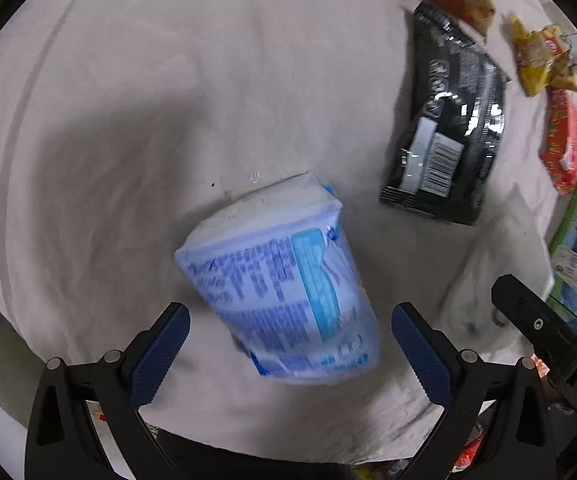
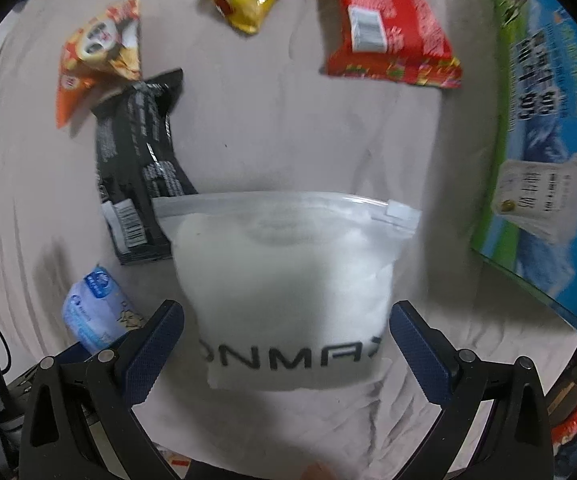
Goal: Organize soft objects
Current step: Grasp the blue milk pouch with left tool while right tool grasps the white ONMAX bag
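In the right wrist view, the white zip-lock bag [image 2: 288,288] lies frame centre; the black foil pouch [image 2: 138,168] sits upper left of it, and the blue tissue pack [image 2: 92,316] lower left.

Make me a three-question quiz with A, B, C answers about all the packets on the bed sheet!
1. Where is the blue tissue pack?
A. between the left tongs' fingers
B. on the green box
C. under the black pouch

2. What colour is the pouch with the barcode sticker, beside the white zip bag?
A. pink
B. black
C. green

3. How are the right tongs?
A. open
B. shut tight
C. gripping the red packet

Answers:
1 A: the pack lies between the open fingers.
2 B: its wrapper is black with silver print.
3 A: the fingers stand wide apart on either side of the zip bag.
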The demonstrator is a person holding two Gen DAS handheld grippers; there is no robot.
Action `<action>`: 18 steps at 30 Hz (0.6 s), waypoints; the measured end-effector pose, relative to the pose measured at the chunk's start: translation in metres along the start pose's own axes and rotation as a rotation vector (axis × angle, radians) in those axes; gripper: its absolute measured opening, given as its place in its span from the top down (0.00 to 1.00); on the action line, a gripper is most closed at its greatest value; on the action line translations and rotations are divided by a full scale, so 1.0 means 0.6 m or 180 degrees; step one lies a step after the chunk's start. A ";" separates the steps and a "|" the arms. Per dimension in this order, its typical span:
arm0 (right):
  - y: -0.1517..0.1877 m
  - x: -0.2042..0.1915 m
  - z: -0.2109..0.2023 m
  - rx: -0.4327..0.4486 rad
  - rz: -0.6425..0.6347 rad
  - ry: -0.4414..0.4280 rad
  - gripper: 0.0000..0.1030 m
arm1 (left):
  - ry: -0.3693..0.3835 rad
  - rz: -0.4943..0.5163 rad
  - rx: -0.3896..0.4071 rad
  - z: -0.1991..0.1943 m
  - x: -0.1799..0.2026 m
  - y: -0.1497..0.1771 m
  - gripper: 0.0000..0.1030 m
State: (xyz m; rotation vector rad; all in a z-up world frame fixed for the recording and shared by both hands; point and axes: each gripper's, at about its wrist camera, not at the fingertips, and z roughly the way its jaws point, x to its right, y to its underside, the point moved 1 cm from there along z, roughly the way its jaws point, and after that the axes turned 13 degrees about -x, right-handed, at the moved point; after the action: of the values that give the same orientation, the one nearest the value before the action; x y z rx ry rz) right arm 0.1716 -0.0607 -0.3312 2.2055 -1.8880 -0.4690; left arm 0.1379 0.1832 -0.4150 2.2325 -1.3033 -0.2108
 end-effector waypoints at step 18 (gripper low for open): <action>-0.048 0.010 0.077 -0.0384 0.0115 0.0174 0.08 | -0.0430 0.0134 0.0222 -0.001 0.017 0.006 0.46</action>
State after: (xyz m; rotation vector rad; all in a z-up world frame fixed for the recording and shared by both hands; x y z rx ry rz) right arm 0.1823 -0.0594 -0.3850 2.0831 -1.8185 -0.4973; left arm 0.1410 0.1735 -0.4112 2.2803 -1.4476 -0.3098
